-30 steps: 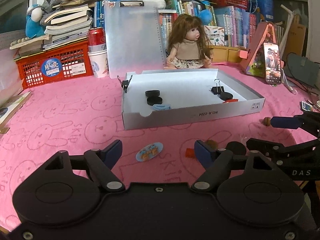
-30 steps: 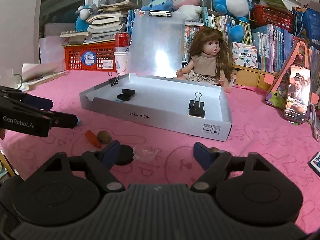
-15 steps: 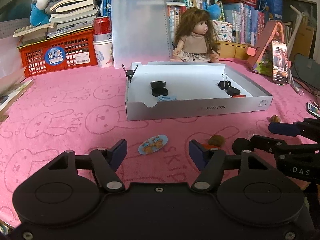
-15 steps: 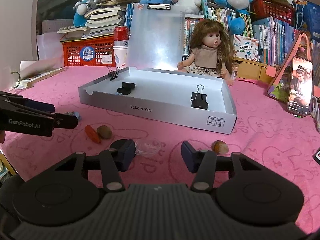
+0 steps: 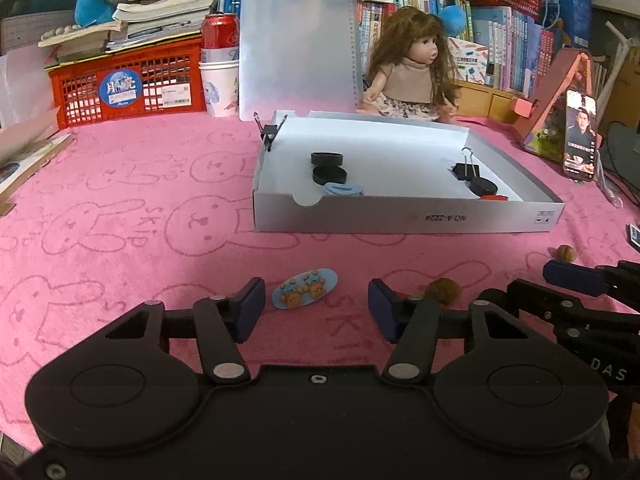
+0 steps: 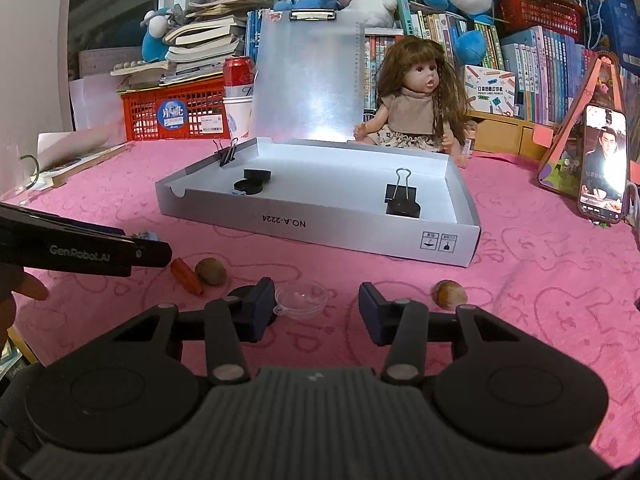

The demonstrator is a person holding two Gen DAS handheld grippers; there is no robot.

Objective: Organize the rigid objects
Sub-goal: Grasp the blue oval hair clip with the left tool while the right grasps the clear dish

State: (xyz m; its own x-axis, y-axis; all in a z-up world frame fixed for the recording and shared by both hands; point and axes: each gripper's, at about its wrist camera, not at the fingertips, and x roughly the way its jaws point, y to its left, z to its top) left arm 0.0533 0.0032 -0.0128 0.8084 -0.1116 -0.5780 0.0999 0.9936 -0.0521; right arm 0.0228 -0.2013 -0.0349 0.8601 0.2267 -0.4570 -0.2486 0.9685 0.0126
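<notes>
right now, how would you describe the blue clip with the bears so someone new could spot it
Start at the shallow white cardboard box in the middle of the pink bunny-print cloth. On the cloth in front of the box's near wall lies a flat light-blue oval hair clip. Unlike the brown nut beside it, it carries two small brown bear figures.

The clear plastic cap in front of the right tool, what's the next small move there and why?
Probably keep closing the right tool on the clear cap, then lift it toward the white box. Its jaws are closing, and the cap lies on the pink cloth between the pads, close by one pad and apart from the other, so nothing is gripped yet.
</notes>
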